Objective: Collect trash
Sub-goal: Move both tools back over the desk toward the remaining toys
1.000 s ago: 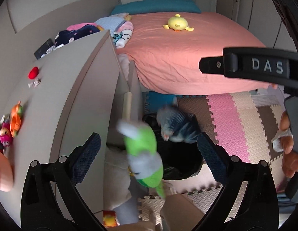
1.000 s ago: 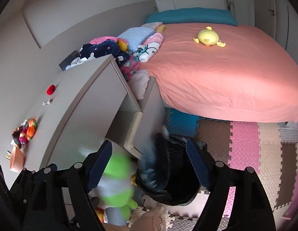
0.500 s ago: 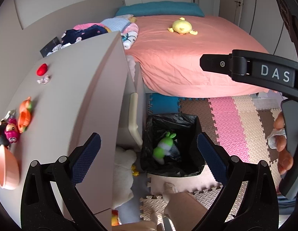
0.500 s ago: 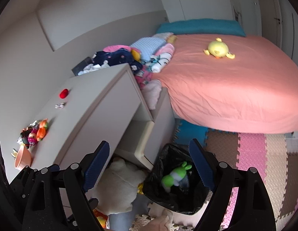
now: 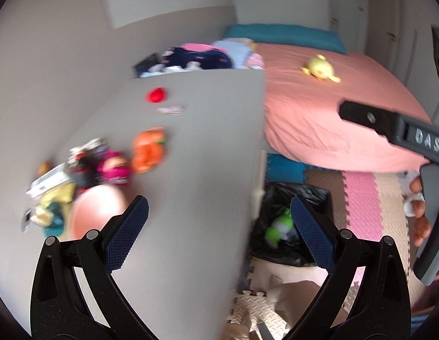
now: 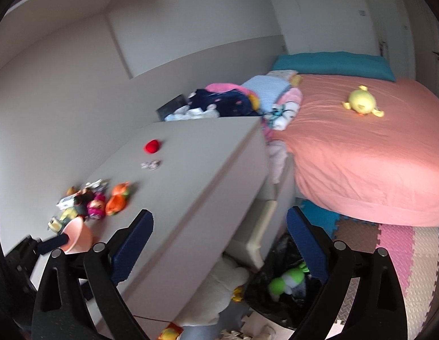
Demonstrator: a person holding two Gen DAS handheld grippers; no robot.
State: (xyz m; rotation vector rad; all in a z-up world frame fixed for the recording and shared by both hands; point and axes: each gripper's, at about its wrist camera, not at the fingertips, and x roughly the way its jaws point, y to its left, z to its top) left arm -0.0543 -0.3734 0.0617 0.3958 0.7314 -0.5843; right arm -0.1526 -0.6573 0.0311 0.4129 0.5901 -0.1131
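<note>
Approach to the next item calls for lowering the left tool over the cluster of small toys and wrappers near the left edge of the desk, choosing one piece, and straddling it squarely before closing, so that the pink bowl beside the cluster is not knocked. Motion blur suggests fast travel; slowing before contact is advised. Left tool: jaws spread wide, nothing between the pads, nothing touched. Right tool: jaws likewise spread wide and empty, poised above the front edge of the desk. The black-lined bin stands on the floor just beside the desk's front, below the open drawer, and already contains a green-and-white plush toy. Further candidates lie toward the far end of the desk: a red object and a small crumpled wrapper. A white plush lies on the floor beside the bin.
</note>
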